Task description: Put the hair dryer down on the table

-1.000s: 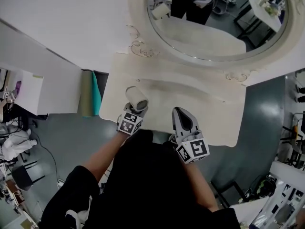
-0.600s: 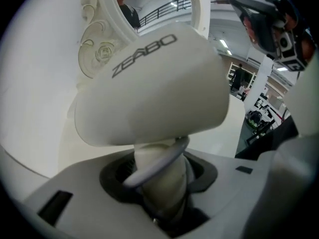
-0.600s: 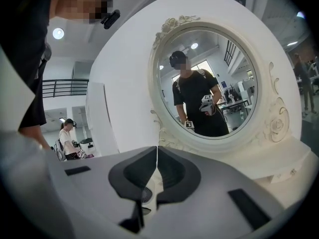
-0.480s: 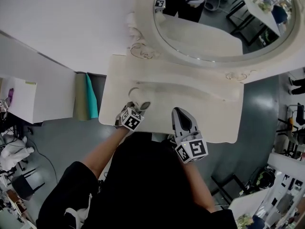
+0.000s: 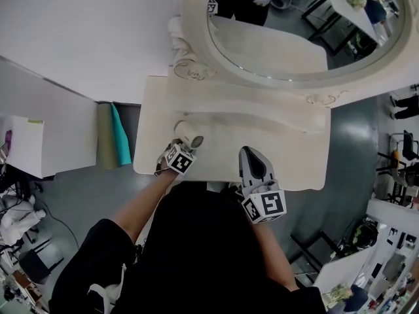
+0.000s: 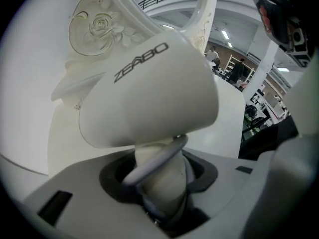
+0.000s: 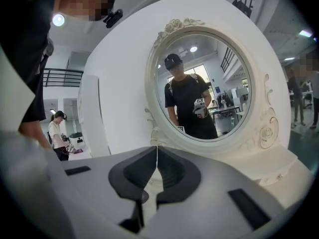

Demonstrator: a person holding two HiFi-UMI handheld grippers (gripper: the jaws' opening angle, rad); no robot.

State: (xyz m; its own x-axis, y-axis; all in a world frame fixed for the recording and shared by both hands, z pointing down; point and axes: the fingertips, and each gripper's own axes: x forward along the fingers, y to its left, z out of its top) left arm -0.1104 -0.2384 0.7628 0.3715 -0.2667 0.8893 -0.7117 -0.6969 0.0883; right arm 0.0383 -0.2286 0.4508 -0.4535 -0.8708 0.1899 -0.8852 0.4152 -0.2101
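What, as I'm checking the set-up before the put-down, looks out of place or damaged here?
Nothing stands out. The left gripper holds the hair dryer over the left of the table; the right gripper is shut and empty; the mirror stands intact.

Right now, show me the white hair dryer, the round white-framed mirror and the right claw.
White hair dryer (image 6: 149,83): left gripper view, on its barrel.
Round white-framed mirror (image 7: 199,86): right gripper view, middle of the glass.
Right claw (image 7: 157,149): right gripper view, where its closed tips meet.
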